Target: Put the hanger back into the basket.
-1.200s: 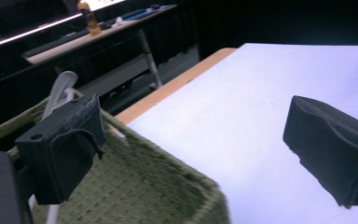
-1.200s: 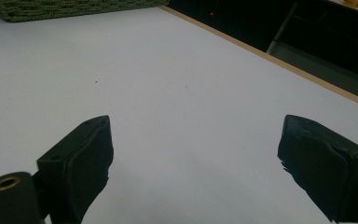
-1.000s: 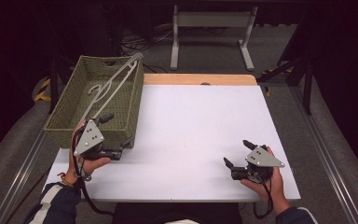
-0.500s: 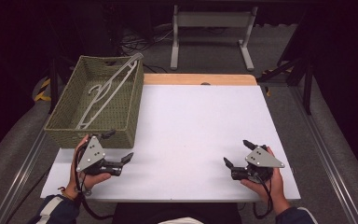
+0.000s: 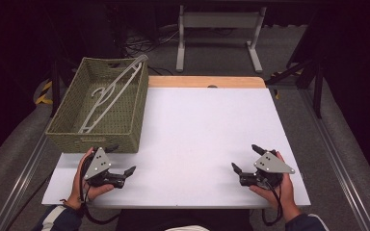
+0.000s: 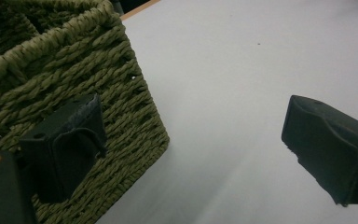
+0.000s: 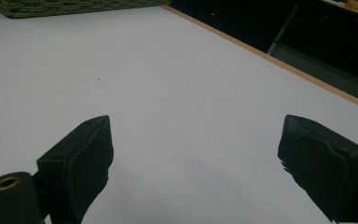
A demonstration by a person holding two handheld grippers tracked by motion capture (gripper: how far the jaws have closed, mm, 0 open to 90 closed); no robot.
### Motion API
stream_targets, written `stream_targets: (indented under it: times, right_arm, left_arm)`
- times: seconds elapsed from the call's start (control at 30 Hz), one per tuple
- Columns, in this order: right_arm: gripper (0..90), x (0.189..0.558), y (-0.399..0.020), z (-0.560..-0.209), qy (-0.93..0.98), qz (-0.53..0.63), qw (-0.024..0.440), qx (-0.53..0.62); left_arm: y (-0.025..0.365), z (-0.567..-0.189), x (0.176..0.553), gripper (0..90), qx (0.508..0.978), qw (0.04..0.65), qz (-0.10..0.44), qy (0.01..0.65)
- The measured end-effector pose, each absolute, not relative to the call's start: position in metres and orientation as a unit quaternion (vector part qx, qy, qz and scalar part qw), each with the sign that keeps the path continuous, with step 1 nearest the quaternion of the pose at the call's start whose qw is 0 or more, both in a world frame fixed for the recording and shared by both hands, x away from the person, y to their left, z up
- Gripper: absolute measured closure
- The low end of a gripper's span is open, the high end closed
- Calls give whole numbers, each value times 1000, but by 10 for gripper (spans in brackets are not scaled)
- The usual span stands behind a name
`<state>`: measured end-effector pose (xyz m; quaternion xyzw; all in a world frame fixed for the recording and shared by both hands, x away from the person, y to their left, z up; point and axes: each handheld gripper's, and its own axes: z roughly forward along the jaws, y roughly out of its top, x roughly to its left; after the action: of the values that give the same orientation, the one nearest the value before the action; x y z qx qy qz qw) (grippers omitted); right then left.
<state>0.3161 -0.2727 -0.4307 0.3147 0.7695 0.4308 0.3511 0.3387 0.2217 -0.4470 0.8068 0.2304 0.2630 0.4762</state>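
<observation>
left gripper (image 5: 120,161): jaws spread, beside wicker basket (image 5: 125,126) | right gripper (image 5: 248,159): jaws spread, empty | advice: likely approach hanger (image 5: 110,94) from above, clear of rim

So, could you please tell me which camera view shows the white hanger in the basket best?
The high view: the white hanger lies diagonally inside the green wicker basket, seen whole from above. The left gripper view catches the basket's outer corner, not its contents; the right gripper view catches a distant strip of its base.
</observation>
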Motion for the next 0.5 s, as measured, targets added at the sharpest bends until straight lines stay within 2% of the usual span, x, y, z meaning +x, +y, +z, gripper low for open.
stream_targets:
  times: [0.5]
  right_arm:
    - [107, 318, -272, -431, 768, 425, 356, 318]
  left_arm:
    - [224, -447, 339, 63, 801, 487, 260, 231]
